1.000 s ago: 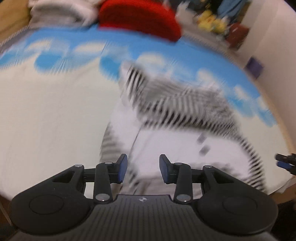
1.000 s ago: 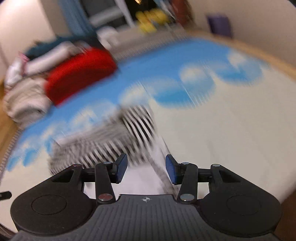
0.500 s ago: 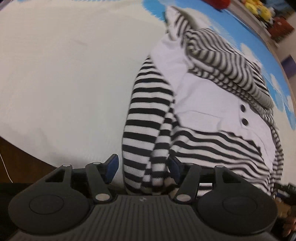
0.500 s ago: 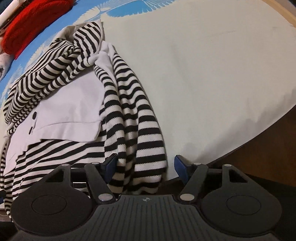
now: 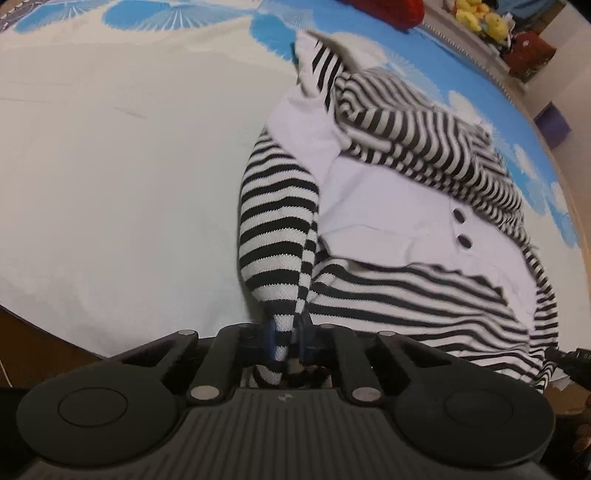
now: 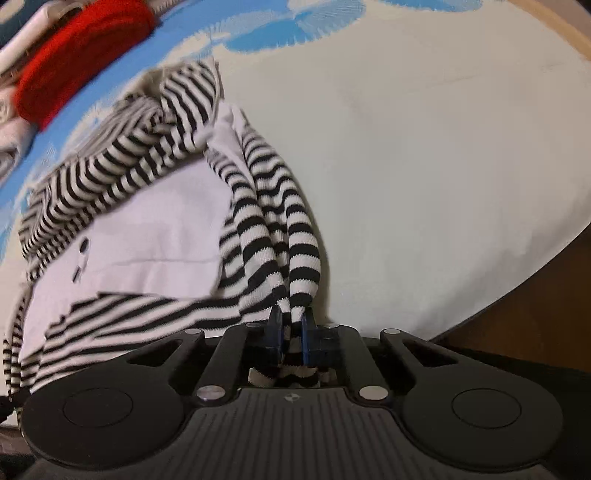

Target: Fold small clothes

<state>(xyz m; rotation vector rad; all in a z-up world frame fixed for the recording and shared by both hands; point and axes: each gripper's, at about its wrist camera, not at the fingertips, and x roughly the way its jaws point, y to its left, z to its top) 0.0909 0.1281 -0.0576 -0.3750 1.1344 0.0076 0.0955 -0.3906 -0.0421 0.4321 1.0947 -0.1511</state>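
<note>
A small black-and-white striped garment (image 5: 413, 291) with a plain white front panel and two dark buttons lies on the cream and blue bed cover (image 5: 110, 177). It also shows in the right wrist view (image 6: 147, 229). My left gripper (image 5: 289, 341) is shut on the garment's near left striped corner at the bed's front edge. My right gripper (image 6: 291, 336) is shut on the near right striped corner. The pinched cloth bunches between the blue pads.
A red folded item (image 6: 81, 55) and pale folded cloths (image 6: 11, 122) lie at the far side of the bed. Yellow toys (image 5: 476, 18) and a purple box (image 5: 554, 125) stand beyond the bed. The bed's wooden edge (image 6: 532, 310) is just under the grippers.
Both grippers came down to the garment's near edge and closed on its two striped corners; half a second ago the jaws stood open around them.
</note>
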